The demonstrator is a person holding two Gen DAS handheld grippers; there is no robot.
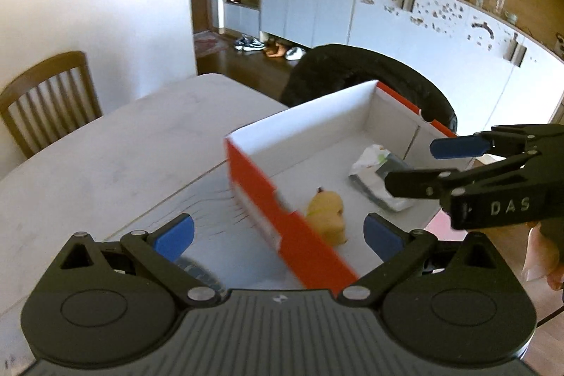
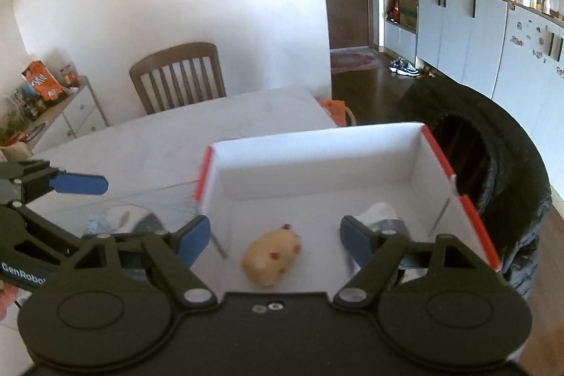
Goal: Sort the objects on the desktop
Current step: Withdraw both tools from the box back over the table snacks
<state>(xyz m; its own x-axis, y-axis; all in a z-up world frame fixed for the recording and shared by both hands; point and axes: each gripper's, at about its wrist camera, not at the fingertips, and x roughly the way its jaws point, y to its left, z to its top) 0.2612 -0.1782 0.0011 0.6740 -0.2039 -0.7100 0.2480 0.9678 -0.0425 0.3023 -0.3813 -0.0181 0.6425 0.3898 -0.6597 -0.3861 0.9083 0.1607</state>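
Both grippers spread apart, nothing held: left gripper (image 1: 278,233) straddles the near orange wall of the box (image 1: 391,115), right gripper (image 2: 275,240) hangs over the box interior with the yellow toy (image 2: 271,256) between its fingers. Count inside the one white-lined box: 1 yellow toy at 6 o'clock, 1 white packet (image 1: 379,180) at 3 o'clock, apart from each other. Outside on the table (image 1: 105,143): 1 flat blurred item (image 2: 130,217) at the box's 9 o'clock; 1 wooden chair (image 2: 178,76) at 11 o'clock, 1 black-draped chair (image 1: 366,73) behind the box.
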